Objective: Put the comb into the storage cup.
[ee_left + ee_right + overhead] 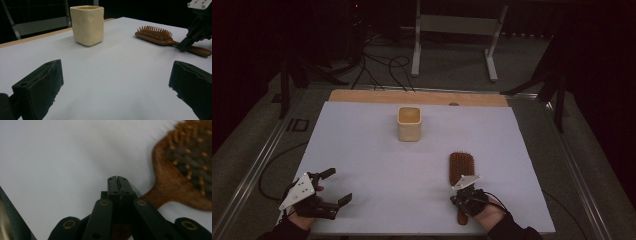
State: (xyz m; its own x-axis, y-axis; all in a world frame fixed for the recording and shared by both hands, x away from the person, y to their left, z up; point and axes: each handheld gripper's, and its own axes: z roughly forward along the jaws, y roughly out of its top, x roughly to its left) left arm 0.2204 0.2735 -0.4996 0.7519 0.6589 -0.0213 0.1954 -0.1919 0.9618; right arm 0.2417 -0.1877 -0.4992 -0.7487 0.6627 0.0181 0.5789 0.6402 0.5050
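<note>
— What colours do you see on the table?
— The sheet (377,165) is plain white, with a tan wooden strip at its far edge. The cup (409,123) is cream, dimpled. The hairbrush (461,169) is reddish-brown wood with a dark pad and tan bristles.
— And your tools?
— My left gripper (338,189) and right gripper (461,194) are black, each topped by a grey plate with small green dots.

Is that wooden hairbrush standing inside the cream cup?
No, the hairbrush lies flat on the white table, bristles up, well apart from the cream cup, which stands farther back.
</note>
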